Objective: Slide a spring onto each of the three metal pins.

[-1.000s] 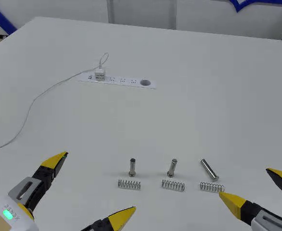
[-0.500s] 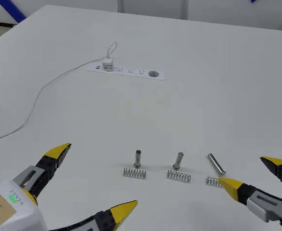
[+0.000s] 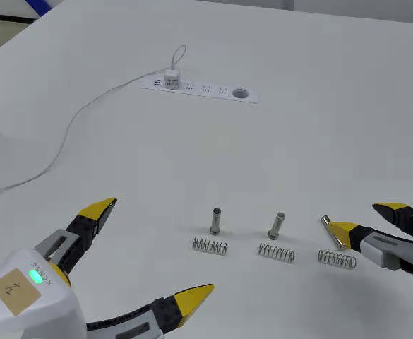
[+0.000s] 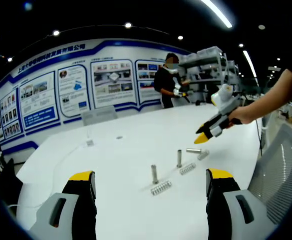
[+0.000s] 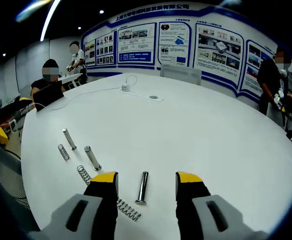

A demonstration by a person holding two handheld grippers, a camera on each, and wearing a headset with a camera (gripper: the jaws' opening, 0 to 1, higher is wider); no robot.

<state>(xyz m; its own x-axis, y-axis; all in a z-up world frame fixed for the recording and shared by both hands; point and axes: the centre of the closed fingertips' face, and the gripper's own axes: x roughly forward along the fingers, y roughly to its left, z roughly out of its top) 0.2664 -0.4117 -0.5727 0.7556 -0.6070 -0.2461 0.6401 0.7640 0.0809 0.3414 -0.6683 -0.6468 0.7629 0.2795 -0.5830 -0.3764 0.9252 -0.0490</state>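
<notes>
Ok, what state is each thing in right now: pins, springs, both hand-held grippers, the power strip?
Left pin: standing, bare.
Middle pin: standing, bare.
Right pin: lying on its side, bare.
Left spring: lying flat, off its pin.
Middle spring: lying flat, off its pin.
Right spring: lying flat, off its pin.
Left hand-held gripper: open, empty.
Right hand-held gripper: open, empty, jaws around the right pin.
Power strip: white plug inserted.

**Clerk:** Item one?

**Keeper:** Left gripper (image 3: 148,251): two black jaws with yellow tips, and a grey insert (image 3: 54,244) in the jaw just ahead of the white housing (image 3: 22,314). On the housing, a green light (image 3: 35,276). Just beside the light, a tan square label (image 3: 10,291) with a dark mark.

**Clerk:** Item two?

**Keeper:** Right gripper (image 3: 365,219): the same black jaws and yellow tips, with a pale grey body (image 3: 384,248).
</notes>
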